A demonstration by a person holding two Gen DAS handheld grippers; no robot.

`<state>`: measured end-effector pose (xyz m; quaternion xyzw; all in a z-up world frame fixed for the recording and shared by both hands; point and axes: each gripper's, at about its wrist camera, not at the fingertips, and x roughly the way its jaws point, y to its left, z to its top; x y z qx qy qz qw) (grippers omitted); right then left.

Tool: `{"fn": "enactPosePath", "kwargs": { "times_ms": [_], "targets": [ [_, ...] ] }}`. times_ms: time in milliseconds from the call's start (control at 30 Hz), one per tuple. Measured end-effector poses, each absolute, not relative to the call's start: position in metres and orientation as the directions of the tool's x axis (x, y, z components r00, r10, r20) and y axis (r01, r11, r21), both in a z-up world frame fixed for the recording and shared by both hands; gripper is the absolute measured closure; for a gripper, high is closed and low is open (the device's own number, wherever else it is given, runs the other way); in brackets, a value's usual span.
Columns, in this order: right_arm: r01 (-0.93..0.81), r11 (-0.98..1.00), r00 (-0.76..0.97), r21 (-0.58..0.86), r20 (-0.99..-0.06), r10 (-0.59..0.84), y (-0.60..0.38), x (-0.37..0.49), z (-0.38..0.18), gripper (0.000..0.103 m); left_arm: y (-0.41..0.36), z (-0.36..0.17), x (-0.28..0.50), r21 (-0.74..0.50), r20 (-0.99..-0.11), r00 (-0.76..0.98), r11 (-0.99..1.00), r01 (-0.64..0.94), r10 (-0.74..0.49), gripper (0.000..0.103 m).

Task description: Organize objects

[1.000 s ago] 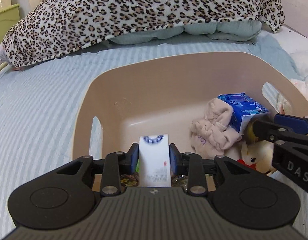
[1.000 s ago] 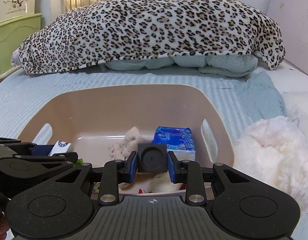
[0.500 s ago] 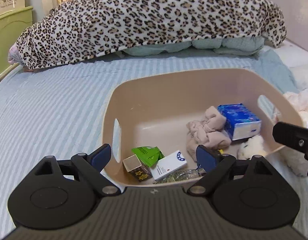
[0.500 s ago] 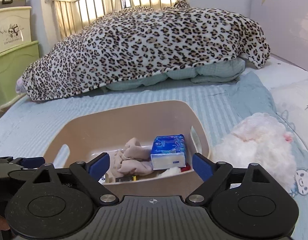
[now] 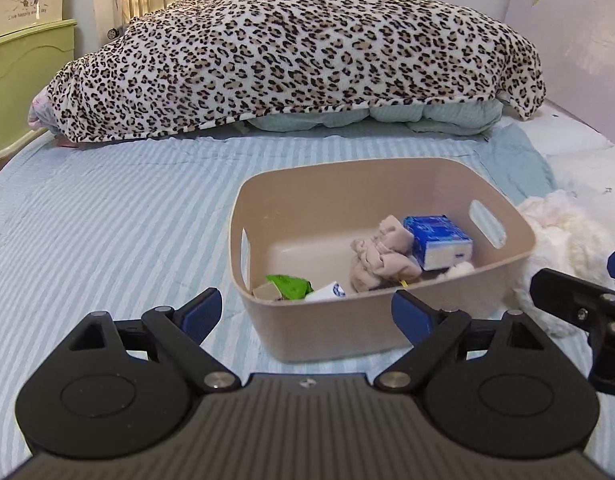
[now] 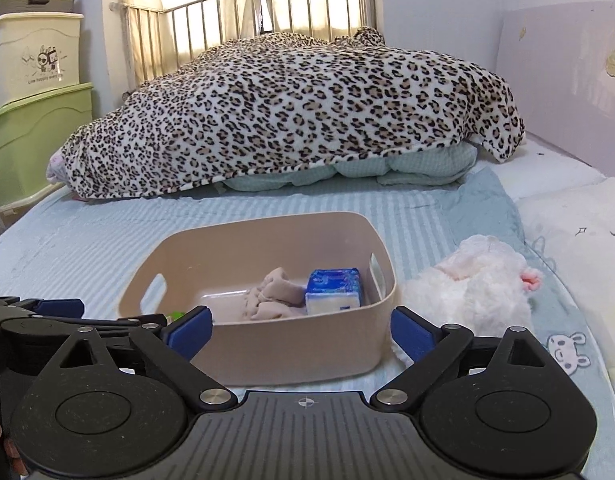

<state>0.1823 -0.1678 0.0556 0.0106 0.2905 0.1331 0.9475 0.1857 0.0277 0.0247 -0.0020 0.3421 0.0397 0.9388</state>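
Observation:
A beige plastic bin (image 5: 347, 332) sits on the striped bed; it also shows in the right wrist view (image 6: 291, 348). Inside lie a blue tissue pack (image 5: 437, 240), beige socks (image 5: 383, 256), a green packet (image 5: 289, 285), a white box (image 5: 327, 292) and a small brown box (image 5: 265, 291). The tissue pack (image 6: 334, 290) and socks (image 6: 273, 296) show in the right wrist view too. My left gripper (image 5: 307, 312) is open and empty, held back before the bin's near wall. My right gripper (image 6: 301, 330) is open and empty, to the right of the left one.
A white plush toy (image 6: 479, 288) lies on the bed right of the bin, also in the left wrist view (image 5: 563, 240). A leopard-print blanket (image 5: 291, 56) is heaped at the back. Green drawers (image 6: 31, 136) stand at the left. A white pillow (image 6: 579, 232) lies at the right.
Both grippers opened and let go: the left dropped the white box, the right a black object, into the bin. Both then pulled back and up from the bin.

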Motion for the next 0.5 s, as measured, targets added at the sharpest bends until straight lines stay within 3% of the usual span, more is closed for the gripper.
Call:
{"fn": "enactPosePath", "kwargs": {
  "times_ms": [500],
  "targets": [
    [-0.241, 0.966, 0.792, 0.094, -0.556, 0.252, -0.188, 0.118, 0.053, 0.003, 0.022, 0.044, 0.112, 0.039, -0.61, 0.789, 0.997, -0.065, 0.075, 0.011]
  ]
}}
